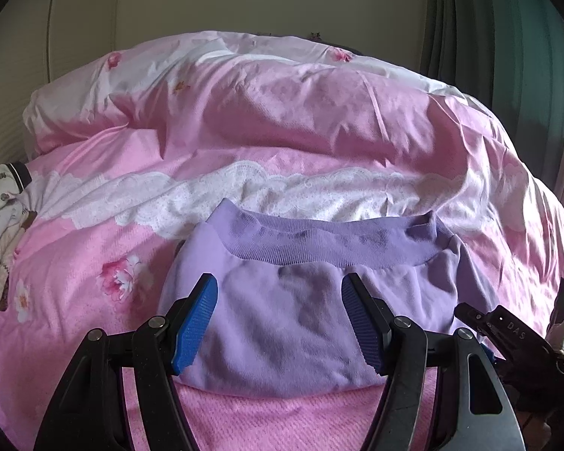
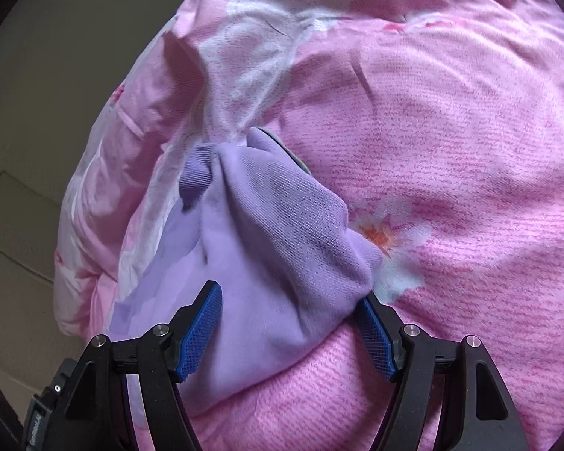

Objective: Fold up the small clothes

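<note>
Folded lilac garment [image 1: 282,323] lies at frame centre on a pink floral bedspread [image 1: 75,248]; left gripper [image 1: 280,323] and right gripper [image 2: 293,327] both spread wide above it.

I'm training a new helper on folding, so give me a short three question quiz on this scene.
1. True or false: the left gripper is shut on the purple garment.
2. What lies at the far left of the bed in the left wrist view? A) a patterned white garment B) a book C) a shoe
3. Fill in: the purple garment's ribbed band is at its ____ edge, away from the left gripper.

Key: 1 false, both the left gripper and the right gripper are open. 2 A, the patterned white garment on the pink bedspread. 3 far.
</note>
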